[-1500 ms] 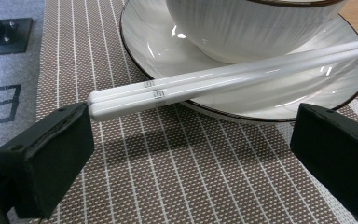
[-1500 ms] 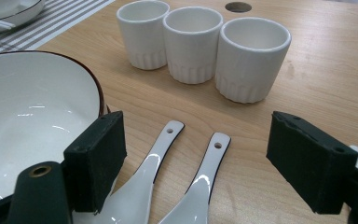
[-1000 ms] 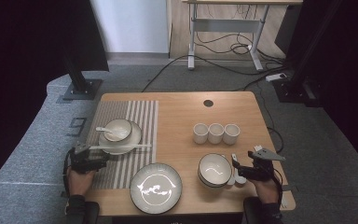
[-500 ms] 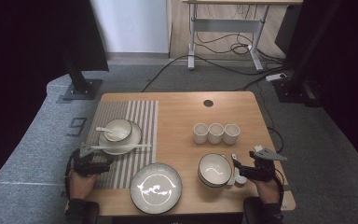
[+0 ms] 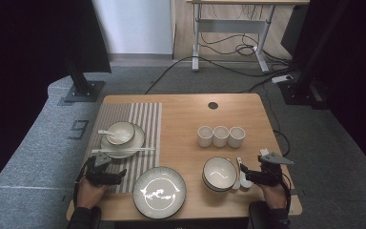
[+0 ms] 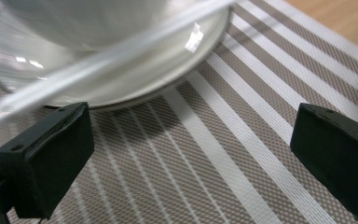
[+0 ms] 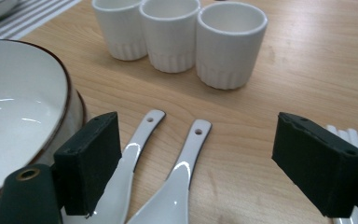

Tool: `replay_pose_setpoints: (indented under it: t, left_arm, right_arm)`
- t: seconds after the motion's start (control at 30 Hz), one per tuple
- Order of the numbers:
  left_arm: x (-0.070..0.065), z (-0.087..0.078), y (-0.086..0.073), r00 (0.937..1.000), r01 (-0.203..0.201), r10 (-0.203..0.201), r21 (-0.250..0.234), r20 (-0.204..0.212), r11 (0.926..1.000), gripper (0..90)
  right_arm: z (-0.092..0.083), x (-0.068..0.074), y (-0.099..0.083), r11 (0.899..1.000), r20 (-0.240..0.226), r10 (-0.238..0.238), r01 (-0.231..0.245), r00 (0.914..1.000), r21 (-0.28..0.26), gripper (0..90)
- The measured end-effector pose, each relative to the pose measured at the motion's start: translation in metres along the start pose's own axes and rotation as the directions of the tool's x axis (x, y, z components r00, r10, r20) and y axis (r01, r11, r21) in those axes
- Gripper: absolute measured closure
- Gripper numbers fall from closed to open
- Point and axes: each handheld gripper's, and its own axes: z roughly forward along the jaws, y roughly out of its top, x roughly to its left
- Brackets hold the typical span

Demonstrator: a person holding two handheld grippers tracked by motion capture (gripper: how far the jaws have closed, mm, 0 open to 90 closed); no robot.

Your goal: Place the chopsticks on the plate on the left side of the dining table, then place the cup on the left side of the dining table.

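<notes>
The right claw has just been opening and now stands spread, nothing pinched, over two white spoons lying side by side on the bench just beside a brown-rimmed bowl, three white cups beyond. The left claw, also spread and empty, has slid across the striped placemat since a second ago, stopping short of the white plate that carries a small bowl and chopsticks. Judging by the pose, the spoons are the right hand's next pick, while the left hand appears to have finished laying its setting.
</notes>
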Motion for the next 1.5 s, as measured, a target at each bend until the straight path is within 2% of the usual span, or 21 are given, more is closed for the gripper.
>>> replay_pose_setpoints:
  t: [0.1,0.33,0.43,0.47,0.53,0.63,0.67,0.73,1.2,1.5]
  left_arm:
    - [-0.003,0.005,-0.002,0.9997,-0.019,0.019,0.028,0.014,0.9994,0.0]
    - [-0.005,0.011,-0.004,0.9986,-0.039,0.037,0.069,0.039,0.9969,0.0]
    - [-0.005,0.013,-0.005,0.9982,-0.044,0.041,0.084,0.043,0.9955,0.0]
    - [-0.005,0.015,-0.006,0.9979,-0.036,0.031,0.093,0.057,0.9951,0.0]
    - [-0.004,0.015,-0.006,0.9978,-0.032,0.026,0.093,0.06,0.9952,0.0]
    - [-0.002,0.016,-0.007,0.997,-0.009,0.002,0.093,0.077,0.9956,0.0]
    - [0.0,0.017,-0.008,0.9956,0.011,-0.02,0.094,0.092,0.9955,0.0]
    - [0.002,0.017,-0.009,0.9946,0.017,-0.026,0.089,0.101,0.9959,0.0]
    - [0.002,0.018,-0.01,0.9943,0.014,-0.022,0.078,0.105,0.9968,0.0]
    - [0.002,0.018,-0.01,0.9943,0.014,-0.022,0.078,0.105,0.9968,0.0]
  right_arm:
    - [0.002,-0.002,-0.003,1.0,0.016,0.002,-0.002,0.9999,0.011,14.5]
    - [0.006,-0.003,-0.007,0.999,0.032,-0.02,0.019,0.9993,0.036,14.5]
    - [0.008,-0.004,-0.008,0.999,0.037,-0.025,0.023,0.999,0.044,14.6]
    - [0.008,-0.005,-0.009,0.999,0.037,-0.023,0.021,0.999,0.045,14.6]
    - [0.009,-0.005,-0.009,0.999,0.038,-0.023,0.021,0.999,0.046,14.6]
    - [0.009,-0.006,-0.01,0.999,0.041,-0.021,0.02,0.9989,0.047,14.6]
    - [0.01,-0.007,-0.01,0.998,0.041,-0.022,0.02,0.9989,0.051,14.6]
    - [0.01,-0.007,-0.011,0.998,0.041,-0.022,0.02,0.9989,0.055,14.6]
    - [0.01,-0.009,-0.011,0.998,0.043,-0.02,0.017,0.9989,0.06,14.7]
    - [0.008,-0.007,-0.003,0.998,0.034,-0.013,0.011,0.9993,0.06,14.7]
